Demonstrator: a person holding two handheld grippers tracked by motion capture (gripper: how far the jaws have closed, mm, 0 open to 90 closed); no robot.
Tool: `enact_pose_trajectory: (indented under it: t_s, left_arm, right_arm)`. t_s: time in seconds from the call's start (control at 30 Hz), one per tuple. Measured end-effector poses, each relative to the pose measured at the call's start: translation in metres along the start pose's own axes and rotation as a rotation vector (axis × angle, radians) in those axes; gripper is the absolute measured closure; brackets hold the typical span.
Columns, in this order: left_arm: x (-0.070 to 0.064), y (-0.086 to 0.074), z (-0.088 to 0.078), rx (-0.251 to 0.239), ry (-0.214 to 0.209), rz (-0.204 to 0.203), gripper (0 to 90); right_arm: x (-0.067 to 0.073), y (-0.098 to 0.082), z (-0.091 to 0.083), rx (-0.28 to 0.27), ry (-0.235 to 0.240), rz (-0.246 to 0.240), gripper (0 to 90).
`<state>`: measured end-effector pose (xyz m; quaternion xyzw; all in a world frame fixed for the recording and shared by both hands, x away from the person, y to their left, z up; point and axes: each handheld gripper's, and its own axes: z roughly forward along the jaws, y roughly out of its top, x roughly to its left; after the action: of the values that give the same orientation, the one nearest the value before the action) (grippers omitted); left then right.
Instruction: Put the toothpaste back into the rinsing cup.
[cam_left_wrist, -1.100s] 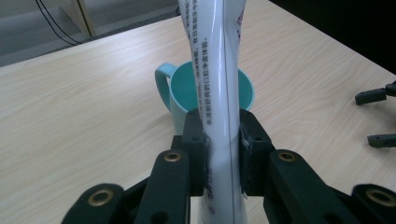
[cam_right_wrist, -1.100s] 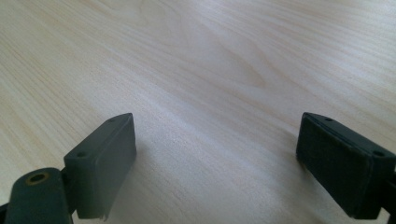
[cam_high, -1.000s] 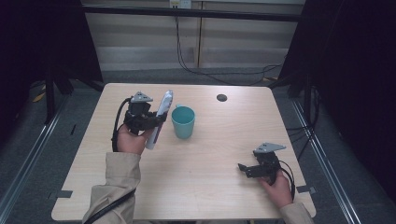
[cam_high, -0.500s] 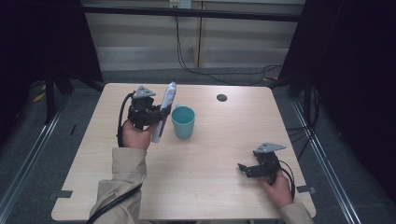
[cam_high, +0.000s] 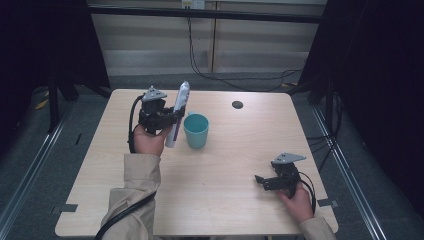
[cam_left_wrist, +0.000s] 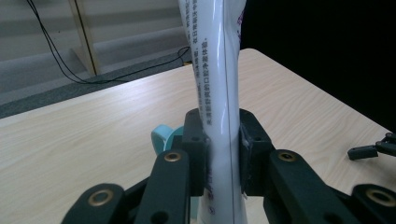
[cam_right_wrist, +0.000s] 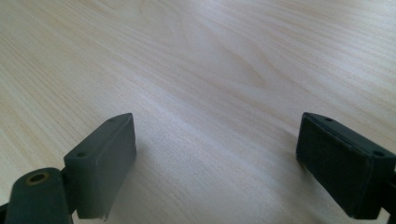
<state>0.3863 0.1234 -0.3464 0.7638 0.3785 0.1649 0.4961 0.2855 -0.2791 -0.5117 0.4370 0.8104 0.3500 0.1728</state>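
Upright, left tongs (cam_left_wrist: 223, 154) clamp the white tube (cam_left_wrist: 217, 93) (beside cup (cam_high: 196, 130)); right tongs (cam_right_wrist: 215, 168) gape.

The tube (cam_left_wrist: 217, 93) is showing glossy, smooth white plastic with printed text. The table (cam_right_wrist: 196, 56) is looking like pale matt wood grain. The cup (cam_high: 196, 130) is appearing as smooth teal plastic.

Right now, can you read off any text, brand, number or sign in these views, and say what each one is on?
Tube held in the left gripper: a column of small dark Chinese print runs along it, too small and blurred to quote.
Tube, right edge: a few purple marks, cut off, unreadable.
Cup, table, right gripper: no writing on them.
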Motion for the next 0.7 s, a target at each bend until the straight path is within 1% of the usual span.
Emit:
enact_pose_trajectory:
  t_s: [0.17,0.23,0.3,0.33,0.47,0.7]
  left_arm:
    - [-0.001,0.003,0.003,-0.013,0.0,-0.004,76.6]
    - [-0.001,0.004,0.004,-0.014,0.003,0.002,76.7]
    - [-0.002,0.005,0.006,-0.02,-0.003,-0.005,76.7]
    - [-0.002,0.007,0.007,-0.022,0.001,0.002,76.7]
    - [-0.003,0.009,0.009,-0.025,-0.001,0.007,76.7]
    - [-0.004,0.012,0.015,-0.04,-0.005,0.003,76.7]
  right_arm:
    - [0.0,0.0,0.0,0.0,0.0,0.0,11.4]
    - [0.0,0.0,0.0,0.0,0.0,0.0,11.3]
    - [0.0,0.0,0.0,-0.001,0.002,0.0,11.3]
    - [0.0,0.0,0.0,0.0,0.0,0.0,11.3]
    - [0.0,0.0,0.0,0.0,0.0,0.0,11.3]
    - [0.0,0.0,0.0,0.0,0.0,0.0,11.3]
